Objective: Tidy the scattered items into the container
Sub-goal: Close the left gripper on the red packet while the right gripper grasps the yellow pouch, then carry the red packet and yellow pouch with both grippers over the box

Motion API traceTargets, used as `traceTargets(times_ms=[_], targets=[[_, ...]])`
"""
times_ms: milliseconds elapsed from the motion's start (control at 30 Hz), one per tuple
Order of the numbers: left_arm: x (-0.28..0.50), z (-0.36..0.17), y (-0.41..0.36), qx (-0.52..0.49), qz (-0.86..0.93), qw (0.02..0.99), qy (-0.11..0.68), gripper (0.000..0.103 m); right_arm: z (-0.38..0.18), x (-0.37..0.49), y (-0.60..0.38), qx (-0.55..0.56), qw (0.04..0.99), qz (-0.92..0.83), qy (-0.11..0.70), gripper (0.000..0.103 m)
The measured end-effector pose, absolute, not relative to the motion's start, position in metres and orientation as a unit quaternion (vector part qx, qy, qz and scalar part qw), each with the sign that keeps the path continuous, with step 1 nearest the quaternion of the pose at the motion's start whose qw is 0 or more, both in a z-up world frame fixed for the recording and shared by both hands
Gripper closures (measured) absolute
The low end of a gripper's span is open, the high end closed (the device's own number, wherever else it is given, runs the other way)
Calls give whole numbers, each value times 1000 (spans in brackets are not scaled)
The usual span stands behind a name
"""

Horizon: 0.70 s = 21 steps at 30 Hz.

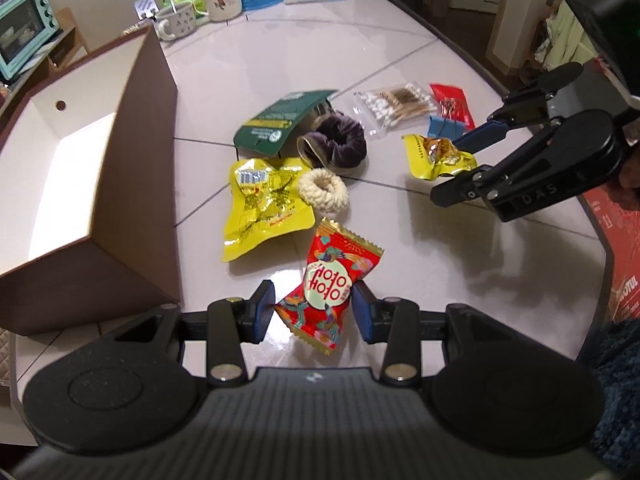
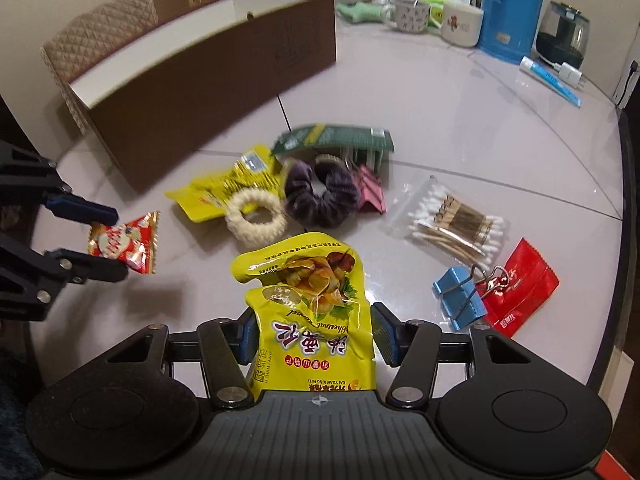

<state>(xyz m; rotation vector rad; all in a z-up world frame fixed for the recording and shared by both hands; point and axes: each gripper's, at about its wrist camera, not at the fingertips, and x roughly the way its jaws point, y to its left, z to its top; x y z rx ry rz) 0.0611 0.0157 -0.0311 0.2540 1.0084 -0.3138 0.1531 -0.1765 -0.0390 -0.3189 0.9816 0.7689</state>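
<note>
Each gripper holds a snack packet clear of the table (image 1: 420, 60), beside the brown box (image 1: 132, 184).

The left gripper (image 1: 313, 306) is narrowed onto a red candy packet (image 1: 330, 296), both pads pressing its sides; the right gripper (image 2: 312, 334) is about half closed on a yellow chestnut pouch (image 2: 308, 304), creased, with printed nuts and its text upside down. No earlier picture is given. Only the left view looks into the box, showing its white inside and a round hole in one wall. Only the right view shows a pink clip (image 2: 372, 190) behind the purple scrunchie (image 2: 322, 194), and the blue clip (image 2: 460, 298) lying across the red sachet (image 2: 520, 294). Still on the table: another yellow pouch (image 1: 266, 204), a cream scrunchie (image 1: 323, 191), a green card (image 1: 286, 122) and bagged cotton swabs (image 1: 396, 106).
</note>
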Motion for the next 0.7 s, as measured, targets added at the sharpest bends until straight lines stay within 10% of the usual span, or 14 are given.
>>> traceTargets(times_ms=[700], targets=[[83,48,107,135,-130,899,396,66,51,150,-93,-62,837,384,386,48]])
